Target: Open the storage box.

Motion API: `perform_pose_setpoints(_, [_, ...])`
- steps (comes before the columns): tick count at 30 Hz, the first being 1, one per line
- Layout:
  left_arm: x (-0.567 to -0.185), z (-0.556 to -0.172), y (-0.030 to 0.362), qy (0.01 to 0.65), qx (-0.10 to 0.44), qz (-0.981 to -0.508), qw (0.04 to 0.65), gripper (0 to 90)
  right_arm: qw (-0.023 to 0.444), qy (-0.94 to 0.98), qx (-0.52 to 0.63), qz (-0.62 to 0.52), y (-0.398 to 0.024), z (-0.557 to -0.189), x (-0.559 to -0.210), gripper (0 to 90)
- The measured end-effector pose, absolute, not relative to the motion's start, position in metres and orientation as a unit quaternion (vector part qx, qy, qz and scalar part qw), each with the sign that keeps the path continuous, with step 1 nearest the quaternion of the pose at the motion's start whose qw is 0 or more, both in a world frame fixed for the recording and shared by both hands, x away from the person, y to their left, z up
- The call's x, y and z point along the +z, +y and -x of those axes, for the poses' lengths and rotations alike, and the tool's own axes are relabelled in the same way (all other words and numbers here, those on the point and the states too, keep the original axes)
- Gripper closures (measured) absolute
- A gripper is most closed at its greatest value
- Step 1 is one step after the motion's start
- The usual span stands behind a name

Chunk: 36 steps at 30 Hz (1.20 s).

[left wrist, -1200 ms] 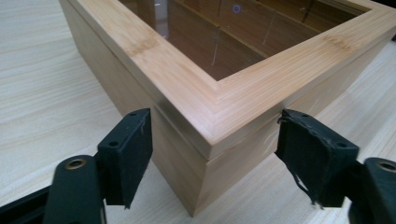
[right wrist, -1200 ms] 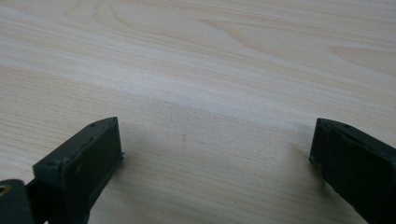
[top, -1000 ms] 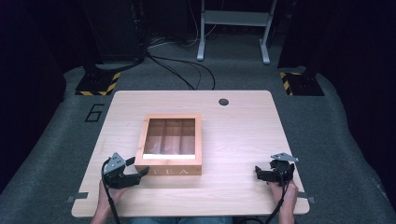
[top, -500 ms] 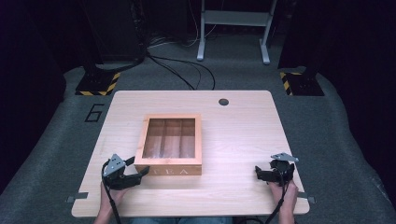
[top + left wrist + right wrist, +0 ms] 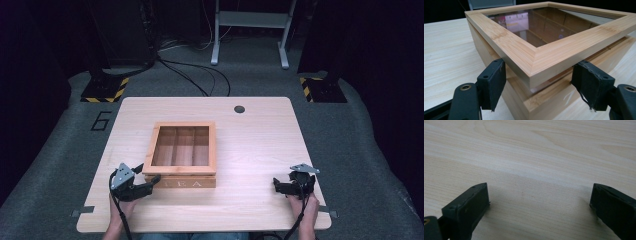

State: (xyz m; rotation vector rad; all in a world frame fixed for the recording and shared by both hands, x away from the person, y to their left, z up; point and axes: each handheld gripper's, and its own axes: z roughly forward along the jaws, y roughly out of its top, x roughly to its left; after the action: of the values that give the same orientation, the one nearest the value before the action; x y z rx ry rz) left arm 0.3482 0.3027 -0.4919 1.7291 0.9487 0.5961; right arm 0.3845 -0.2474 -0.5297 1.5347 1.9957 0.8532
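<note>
Straddling the near-left corner of the wooden tea box (image 5: pixel 541 50), the left gripper (image 5: pixel 537 82) has its jaws parted about midway; in the left gripper view the corner of the glass-paned lid (image 5: pixel 574 37) juts between the two black pads (image 5: pixel 495 80), with a gap visible on either side, so the pads are not pressing on the wood; nothing is clamped. Lid sits slightly raised above the box body at that corner; a thin dark seam shows under it just ahead of the jaws. From the high view the left gripper (image 5: pixel 148 181) lies at the box's front-left corner, its tips touching or just beside the front wall marked TEA (image 5: pixel 192 183); contact cannot be settled from that distance; the hand (image 5: pixel 120 207) holds it from behind.

Right gripper (image 5: pixel 278 185) rests well apart from the box (image 5: pixel 182 150), off to that gripper's left across bare table (image 5: pixel 250 150); held by the right hand (image 5: pixel 302 207). In the right gripper view its jaws stand wide, pads (image 5: pixel 471 207) far apart and low over the tabletop (image 5: pixel 536 157); nothing lies between them; whether the pads touch the wood surface cannot be told.
</note>
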Motion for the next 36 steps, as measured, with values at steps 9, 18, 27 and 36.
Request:
perform_pose_setpoints(9, [-0.486,-0.354,0.301,0.399,0.266,-0.71,0.516,28.0,0.239,0.729,0.312,-0.56,-0.247,-0.384,-0.53,1.9])
perform_pose_setpoints(18, [-0.479,-0.356,0.299,0.39,0.302,-0.706,0.508,28.6,0.239,0.729,0.312,-0.56,-0.247,-0.384,-0.53,2.0])
perform_pose_setpoints(27, [-0.469,-0.364,0.299,0.378,0.328,-0.705,0.503,31.8,0.24,0.729,0.312,-0.56,-0.248,-0.384,-0.53,2.2])
perform_pose_setpoints(36, [-0.455,-0.37,0.298,0.364,0.354,-0.703,0.498,36.5,0.24,0.729,0.312,-0.56,-0.248,-0.384,-0.53,2.2])
